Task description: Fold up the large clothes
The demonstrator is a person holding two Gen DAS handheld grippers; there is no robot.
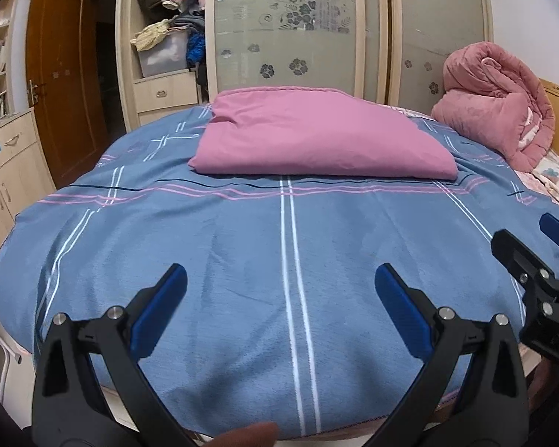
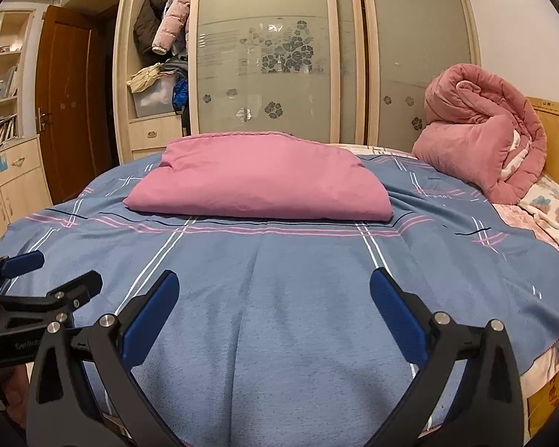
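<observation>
Item: pink cloth (image 1: pixel 316 134), lain folded at far middle of bed (image 1: pixel 242 260) | Left gripper (image 1: pixel 279 298): spread wide, nothing held | Right gripper (image 2: pixel 274 301): spread wide, nothing held | Progress: folding judged done or nearly so; final tidying possibly left.

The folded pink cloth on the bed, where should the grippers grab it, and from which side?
Likely the near folded edge of the pink cloth, one corner each, coming from the bed's foot. That edge faces both the open left gripper and right gripper.
</observation>
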